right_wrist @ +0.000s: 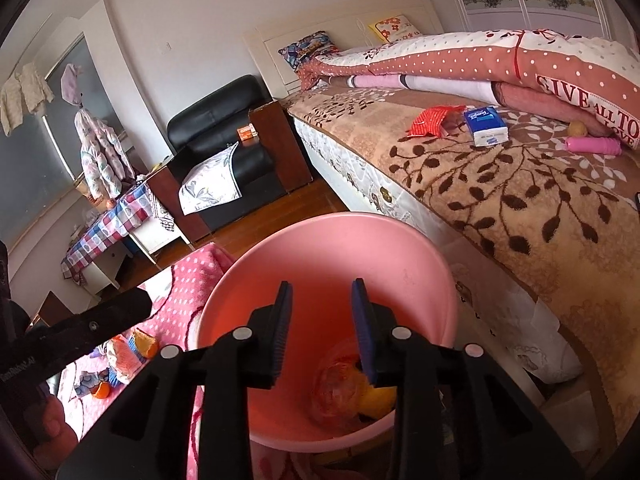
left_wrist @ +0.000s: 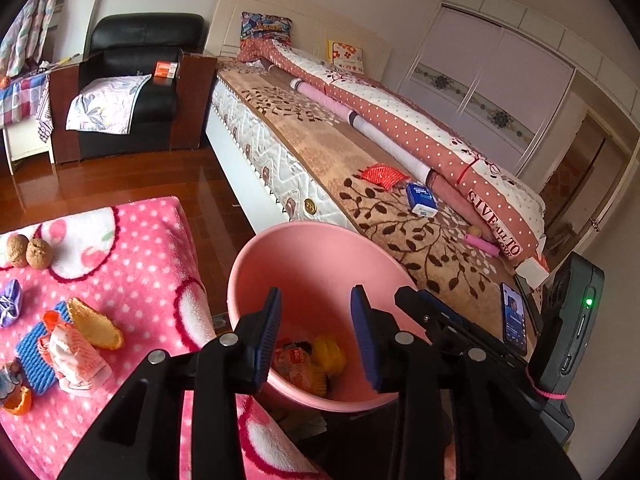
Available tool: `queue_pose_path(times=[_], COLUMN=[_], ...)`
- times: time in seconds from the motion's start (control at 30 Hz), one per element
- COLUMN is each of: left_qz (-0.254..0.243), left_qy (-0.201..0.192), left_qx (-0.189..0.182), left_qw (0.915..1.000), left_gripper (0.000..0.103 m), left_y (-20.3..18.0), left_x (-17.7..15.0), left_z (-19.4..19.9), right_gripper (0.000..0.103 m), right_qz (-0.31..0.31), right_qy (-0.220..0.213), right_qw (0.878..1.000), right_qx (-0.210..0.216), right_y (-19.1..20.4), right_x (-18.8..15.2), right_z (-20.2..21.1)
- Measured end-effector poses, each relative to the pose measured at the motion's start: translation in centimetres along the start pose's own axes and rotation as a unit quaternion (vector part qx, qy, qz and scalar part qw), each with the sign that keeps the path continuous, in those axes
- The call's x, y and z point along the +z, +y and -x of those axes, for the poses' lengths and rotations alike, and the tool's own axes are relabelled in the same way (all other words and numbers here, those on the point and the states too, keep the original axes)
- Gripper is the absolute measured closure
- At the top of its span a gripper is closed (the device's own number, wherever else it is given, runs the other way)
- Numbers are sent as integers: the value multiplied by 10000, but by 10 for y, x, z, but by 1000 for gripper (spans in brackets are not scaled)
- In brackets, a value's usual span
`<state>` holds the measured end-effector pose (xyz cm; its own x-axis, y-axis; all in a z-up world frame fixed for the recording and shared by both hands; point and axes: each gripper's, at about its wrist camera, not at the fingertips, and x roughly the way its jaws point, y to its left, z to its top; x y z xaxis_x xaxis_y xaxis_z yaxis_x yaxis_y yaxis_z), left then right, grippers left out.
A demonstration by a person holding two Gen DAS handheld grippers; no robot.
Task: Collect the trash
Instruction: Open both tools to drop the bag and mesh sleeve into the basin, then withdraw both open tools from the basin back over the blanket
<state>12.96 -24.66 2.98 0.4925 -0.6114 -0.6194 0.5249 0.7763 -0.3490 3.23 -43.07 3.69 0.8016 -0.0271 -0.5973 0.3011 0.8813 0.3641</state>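
A pink bin stands between the pink blanket and the bed; it also shows in the right wrist view. Wrappers and peel lie at its bottom. My left gripper is open and empty above the bin mouth. My right gripper is open and empty over the bin too. On the blanket lie orange peel, a pale wrapper, two walnuts and a smaller peel piece. A red wrapper lies on the bed.
A blue tissue pack, a pink tube and a phone lie on the bed. A blue scrub pad and purple pouch sit on the blanket. A black armchair stands behind.
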Motion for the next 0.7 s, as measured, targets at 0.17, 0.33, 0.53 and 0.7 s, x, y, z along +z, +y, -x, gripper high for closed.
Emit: queue_pose_path(times=[0.17, 0.33, 0.53, 0.7], left_qz=[-252, -226, -242, -323], left_qy=[-139, -221, -346, -490], left_qx=[225, 365, 627, 901], left_qw=[9993, 9988, 9971, 9942], left_gripper=[63, 62, 62, 62], left_y=[0, 9, 26, 39], left_x=[-3, -6, -10, -17], left_z=[16, 33, 56, 76], right_gripper=[72, 72, 72, 72], right_qz=[15, 131, 286, 377], right_qy=[-44, -18, 15, 5], right_qw=[10000, 9999, 9993, 9983], right_qx=[33, 105, 243, 437], right_y=[5, 18, 37, 57], right_x=[0, -5, -10, -21], right_z=[6, 10, 14, 17])
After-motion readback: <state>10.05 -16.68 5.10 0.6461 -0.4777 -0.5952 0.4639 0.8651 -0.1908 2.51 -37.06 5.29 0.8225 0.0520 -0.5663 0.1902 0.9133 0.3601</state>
